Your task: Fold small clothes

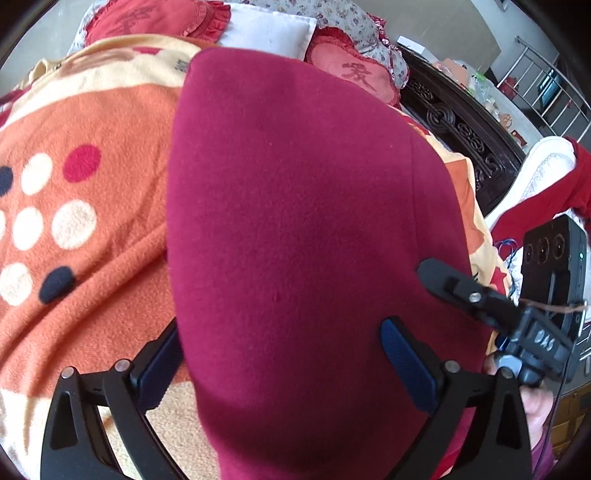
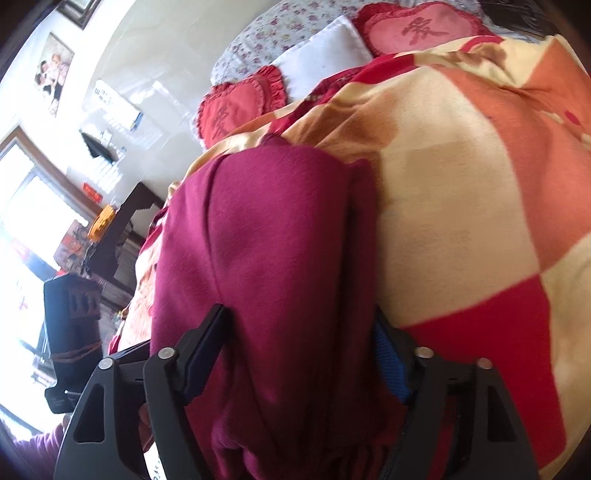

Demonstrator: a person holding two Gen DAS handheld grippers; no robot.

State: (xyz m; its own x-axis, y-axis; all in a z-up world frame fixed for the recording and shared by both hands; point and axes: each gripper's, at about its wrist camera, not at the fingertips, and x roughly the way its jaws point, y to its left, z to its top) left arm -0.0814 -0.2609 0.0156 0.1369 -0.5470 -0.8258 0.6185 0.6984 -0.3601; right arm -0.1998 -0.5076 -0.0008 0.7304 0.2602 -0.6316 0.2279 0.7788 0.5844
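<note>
A maroon garment (image 1: pixel 303 229) lies on the orange patterned blanket (image 1: pixel 92 192) on the bed. In the left wrist view it fills the middle, and my left gripper (image 1: pixel 284 354) stands open with the cloth between its blue-padded fingers (image 1: pixel 406 365). My right gripper (image 1: pixel 454 284) shows there at the right, its tip on the garment's edge. In the right wrist view the garment (image 2: pixel 266 258) is bunched and passes between the fingers of my right gripper (image 2: pixel 299 343), which stands wide; whether it pinches the cloth I cannot tell. The left gripper's body (image 2: pixel 70 325) is at the left.
Red heart-shaped cushions (image 1: pixel 354 74) and a white pillow (image 1: pixel 266 29) lie at the head of the bed. A dark carved bed frame (image 1: pixel 461 129) runs along the right side. The blanket's cream and red checks (image 2: pixel 480 221) spread to the right in the right wrist view.
</note>
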